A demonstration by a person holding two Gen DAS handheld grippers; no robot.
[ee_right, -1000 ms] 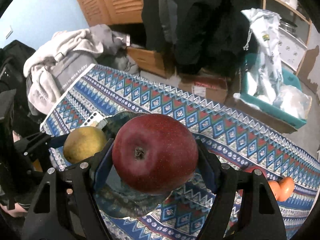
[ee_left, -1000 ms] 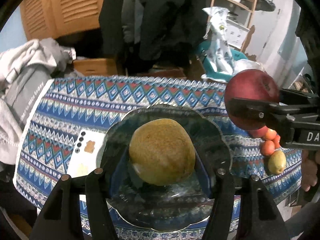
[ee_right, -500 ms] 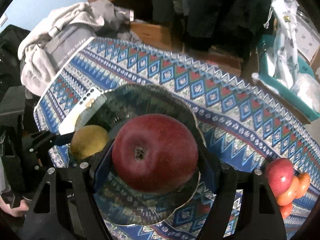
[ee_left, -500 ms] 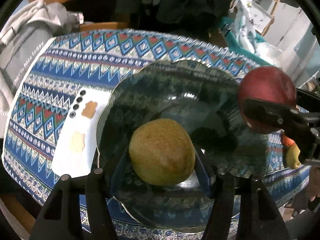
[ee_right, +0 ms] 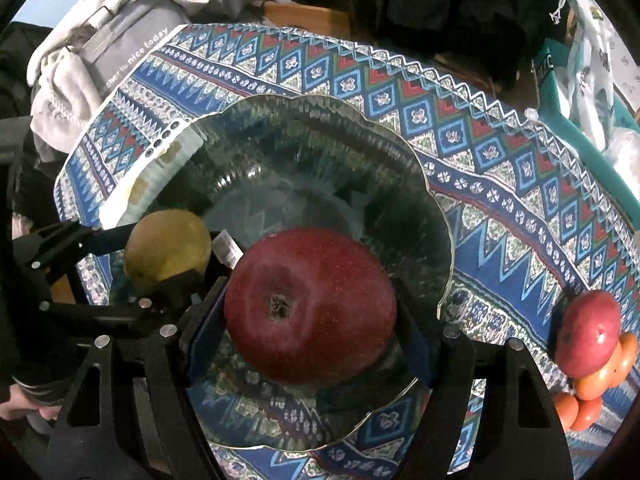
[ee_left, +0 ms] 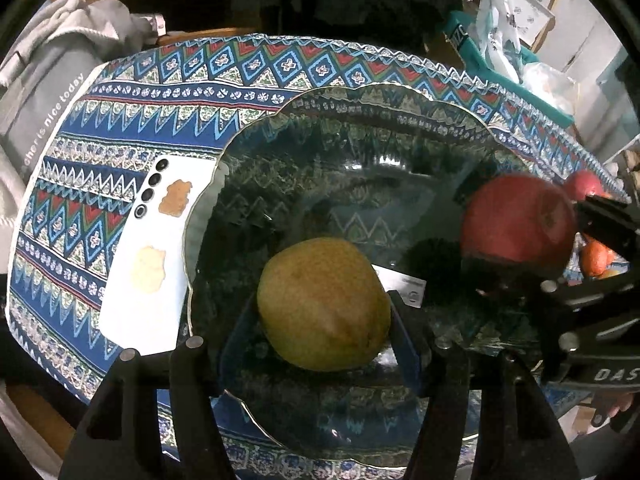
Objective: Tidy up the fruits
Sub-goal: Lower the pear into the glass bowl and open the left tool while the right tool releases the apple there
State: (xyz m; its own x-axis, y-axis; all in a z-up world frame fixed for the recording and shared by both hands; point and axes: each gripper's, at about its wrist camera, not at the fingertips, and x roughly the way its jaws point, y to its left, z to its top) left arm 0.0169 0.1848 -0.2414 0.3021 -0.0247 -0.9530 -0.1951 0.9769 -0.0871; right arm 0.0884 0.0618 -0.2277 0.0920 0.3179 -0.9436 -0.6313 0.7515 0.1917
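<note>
Currently your left gripper (ee_left: 324, 320) has its fingers clamped on the pear (ee_left: 323, 304) and your right gripper (ee_right: 310, 320) grips the red apple (ee_right: 310, 310); both fruits sit over the glass plate (ee_right: 400, 152) on the patterned counter (ee_right: 500, 168).

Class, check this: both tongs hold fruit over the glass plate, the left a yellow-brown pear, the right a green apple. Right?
Not quite. The apple in the right tongs is dark red, not green, as the right wrist view shows. The rest stands: the left tongs hold the yellow-brown pear over the glass plate.
</note>
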